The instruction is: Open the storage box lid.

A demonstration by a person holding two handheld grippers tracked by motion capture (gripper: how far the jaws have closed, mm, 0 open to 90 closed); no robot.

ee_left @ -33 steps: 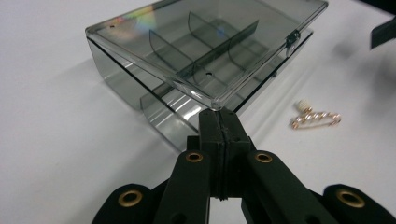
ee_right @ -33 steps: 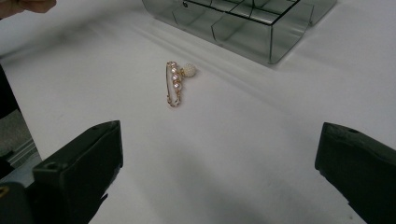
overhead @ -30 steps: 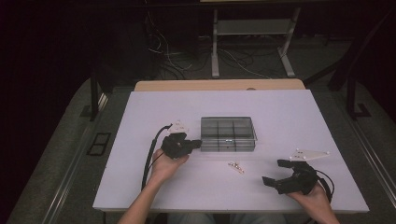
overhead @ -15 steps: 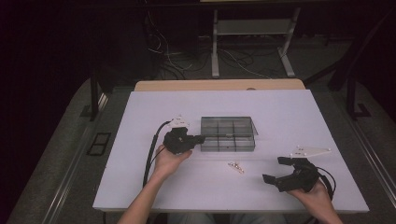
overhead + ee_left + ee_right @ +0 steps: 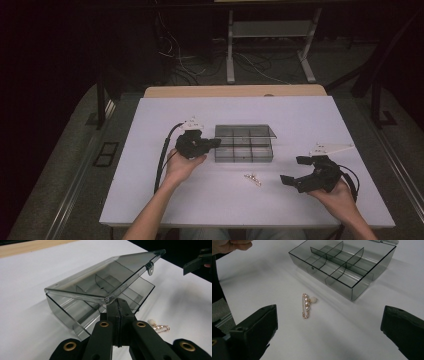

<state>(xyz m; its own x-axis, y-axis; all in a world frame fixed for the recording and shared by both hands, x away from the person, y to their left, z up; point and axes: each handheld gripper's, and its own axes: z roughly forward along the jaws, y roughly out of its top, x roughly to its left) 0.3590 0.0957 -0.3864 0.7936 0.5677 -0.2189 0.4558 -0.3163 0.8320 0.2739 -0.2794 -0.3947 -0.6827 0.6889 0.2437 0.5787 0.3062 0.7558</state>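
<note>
Brooch [image 5: 307,305] lay on the white counter [image 5: 150,190] just before the open divided box [image 5: 244,145]. The left tool [image 5: 117,305], pressed together, propped the lid [image 5: 105,280]. The right tool [image 5: 329,332] was spread wide; it should be lowered squarely astride the pin.

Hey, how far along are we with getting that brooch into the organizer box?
Done so far: the smoky plastic box has its lid raised, with the shut left gripper propping the lid's edge. In hand: the right gripper is open beside the brooch, which lies on the table in front of the box, untouched. Left: picking the brooch up and placing it in one of the compartments, all of which look empty.
</note>
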